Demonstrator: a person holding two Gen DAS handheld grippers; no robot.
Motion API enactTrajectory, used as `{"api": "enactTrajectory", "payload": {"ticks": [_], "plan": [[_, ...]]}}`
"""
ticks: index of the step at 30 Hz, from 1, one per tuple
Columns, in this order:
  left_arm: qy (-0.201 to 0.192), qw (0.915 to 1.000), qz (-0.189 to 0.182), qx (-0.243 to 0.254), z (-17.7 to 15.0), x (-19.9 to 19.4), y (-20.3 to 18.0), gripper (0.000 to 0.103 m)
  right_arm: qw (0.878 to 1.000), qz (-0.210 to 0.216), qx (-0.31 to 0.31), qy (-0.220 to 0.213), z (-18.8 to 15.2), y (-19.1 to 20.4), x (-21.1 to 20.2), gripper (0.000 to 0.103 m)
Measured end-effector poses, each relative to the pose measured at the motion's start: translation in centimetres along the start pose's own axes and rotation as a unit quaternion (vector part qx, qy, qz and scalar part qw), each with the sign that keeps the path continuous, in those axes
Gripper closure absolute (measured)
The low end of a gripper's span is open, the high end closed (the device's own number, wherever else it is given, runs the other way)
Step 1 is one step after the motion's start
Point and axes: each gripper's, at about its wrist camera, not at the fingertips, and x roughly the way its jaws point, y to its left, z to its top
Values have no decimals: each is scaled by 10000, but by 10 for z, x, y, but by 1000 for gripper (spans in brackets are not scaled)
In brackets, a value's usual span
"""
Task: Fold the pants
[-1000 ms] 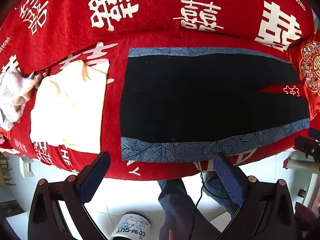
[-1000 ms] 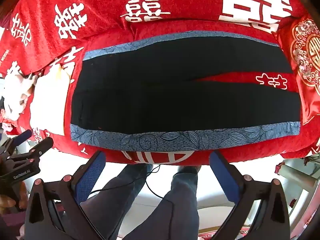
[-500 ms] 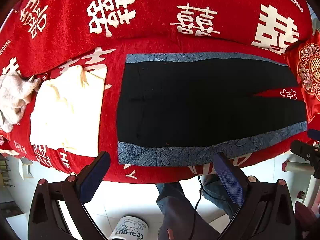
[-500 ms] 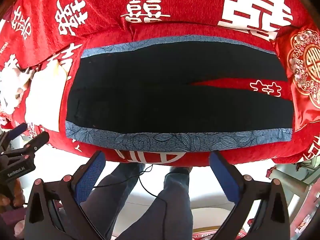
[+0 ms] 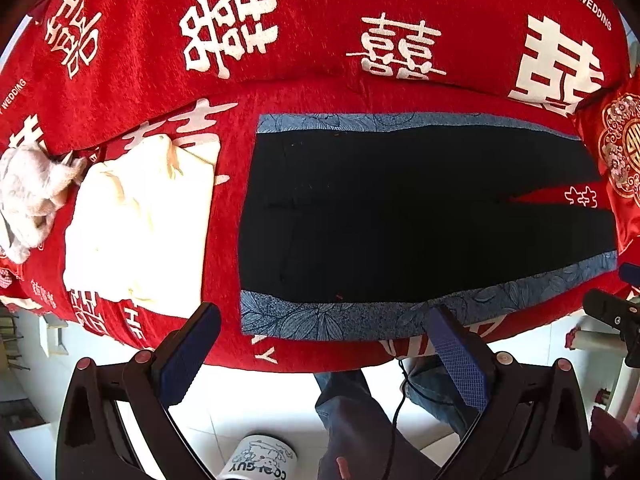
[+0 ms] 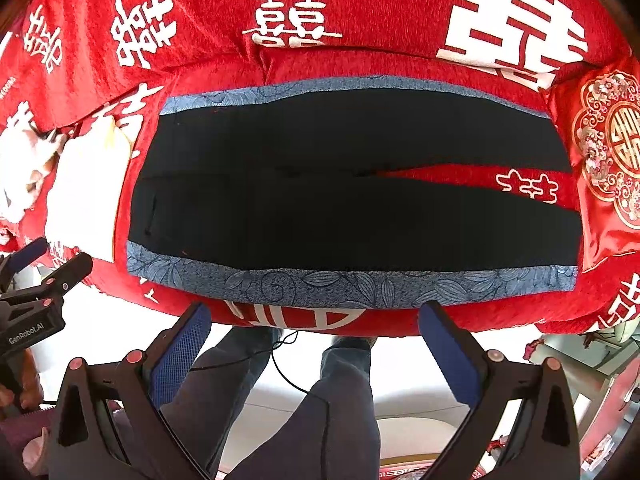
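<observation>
Black pants (image 5: 400, 216) with blue floral side stripes lie flat on a red sofa, waist at the left and legs splitting toward the right; they also show in the right wrist view (image 6: 340, 200). My left gripper (image 5: 324, 334) is open and empty, just in front of the near blue stripe close to the waist end. My right gripper (image 6: 314, 326) is open and empty, in front of the sofa's front edge below the middle of the near stripe. Neither touches the pants.
A folded cream garment (image 5: 136, 224) and a crumpled white cloth (image 5: 28, 196) lie left of the pants. A red embroidered cushion (image 6: 612, 148) sits at the right end. The red sofa cover (image 5: 320, 12) has white characters. The person's legs (image 6: 320, 400) stand below.
Both grippers have moved forward toward the sofa's front edge; the pants sit lower and nearer in both views. Both stay open.
</observation>
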Motion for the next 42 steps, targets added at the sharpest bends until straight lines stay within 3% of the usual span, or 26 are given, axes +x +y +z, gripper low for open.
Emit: {"api": "enactTrajectory", "payload": {"ticks": [27, 42], "plan": [[-115, 9995, 294, -80, -3, -12, -15, 0, 9998, 80, -119, -119, 2, -10, -4, 0], [-78, 9976, 586, -347, -43, -36, -63, 0, 9987, 127, -474, -170, -17, -53, -15, 0]]}}
